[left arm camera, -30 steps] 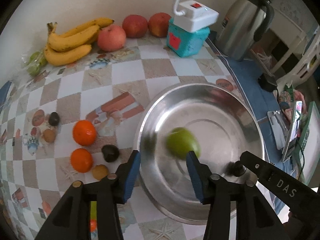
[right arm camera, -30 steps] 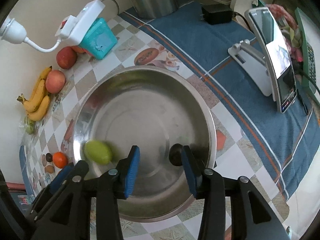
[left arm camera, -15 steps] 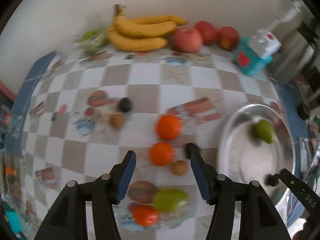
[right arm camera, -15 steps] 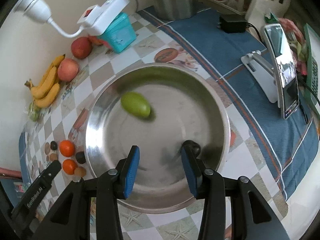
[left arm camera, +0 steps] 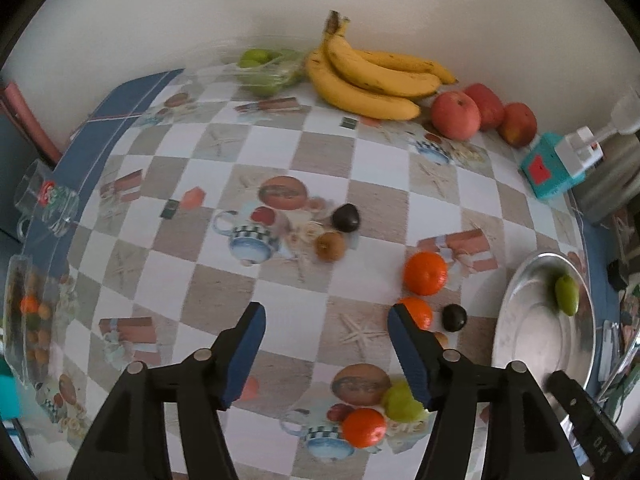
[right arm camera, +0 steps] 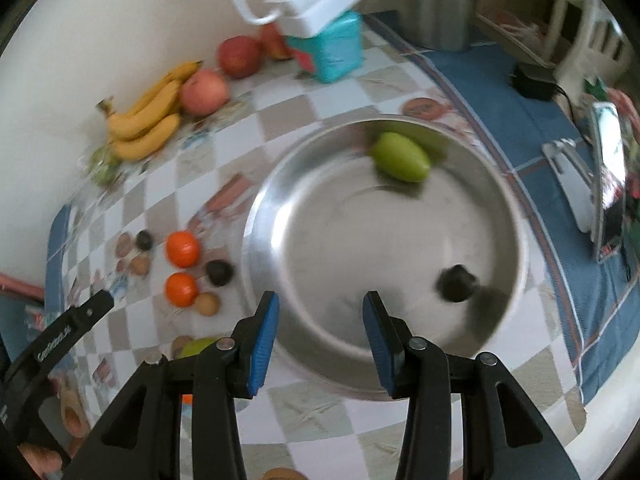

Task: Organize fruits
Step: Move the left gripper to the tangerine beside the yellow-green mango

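1. The metal bowl is my landmark. It already holds a green mango near its far wall and a small dark fruit near its right side. Both look blurred, so I cannot tell if they lie at rest.

2. The fruits not yet sorted lie on the worktop to the left of the bowl: two oranges, one behind the other, a dark fruit just beside the bowl rim, and a small brown fruit near them.

3. Closer to me than this group, also left of the bowl, an orange and a second green mango lie touching. This mango's long axis I cannot judge, because a finger of the tongs covers part of it.

4. The left tongs hang over the worktop left of the bowl. Their jaws have just been opening, they stand spread, and nothing is between them. The nearer of the two oranges sits just behind the right finger, so the loose fruits lie to the bowl side of the tongs and slightly ahead.

5. The right tongs hang over the near rim of the bowl, partly spread and empty.

6. My judgement: the left tongs are the nearer ones to the loose fruits, so the next pick belongs to them, with a small shift toward the bowl.
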Motion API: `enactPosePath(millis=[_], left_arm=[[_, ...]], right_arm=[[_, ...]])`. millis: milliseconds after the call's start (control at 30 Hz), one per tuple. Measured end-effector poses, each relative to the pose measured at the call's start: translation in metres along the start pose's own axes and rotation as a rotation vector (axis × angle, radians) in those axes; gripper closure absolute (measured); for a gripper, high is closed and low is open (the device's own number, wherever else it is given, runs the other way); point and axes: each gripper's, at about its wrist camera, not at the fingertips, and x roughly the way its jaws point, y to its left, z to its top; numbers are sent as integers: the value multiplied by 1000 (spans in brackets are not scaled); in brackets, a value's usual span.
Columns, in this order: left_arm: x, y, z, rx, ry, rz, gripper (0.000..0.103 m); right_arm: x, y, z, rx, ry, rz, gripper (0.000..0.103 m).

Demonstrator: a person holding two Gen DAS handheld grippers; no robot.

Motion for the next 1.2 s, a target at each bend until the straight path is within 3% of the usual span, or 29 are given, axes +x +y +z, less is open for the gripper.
enactPosePath(millis=[133, 200, 233, 333, 633, 733, 900, 1200], left_arm=[[-6, 18, -1, -35, -17, 23, 20], [-7, 25, -2, -48, -21, 39, 15], [-8, 29, -2, -55, -22, 45, 13], [-9, 38, -5, -70, -27, 68, 1], [-12, 60, -15, -69, -52, 133, 0], [-13, 65, -17, -80, -60, 126, 0], [-10, 65, -18, -77, -55, 111, 0], [18, 42, -27, -3, 52, 73, 0]], right_arm=[[-1, 23, -5, -60, 7, 14, 58], [-1, 34, -8, -95, 8, 2, 48], [0, 42, -11, -120, 6, -8, 37], [2, 53, -14, -174, 5, -28, 34], [5, 77, -26, -253, -6, -7, 28], [6, 84, -29, -266, -17, 9, 11], [11, 86, -30, -256, -18, 26, 10], [24, 75, -28, -214, 36, -2, 10]])
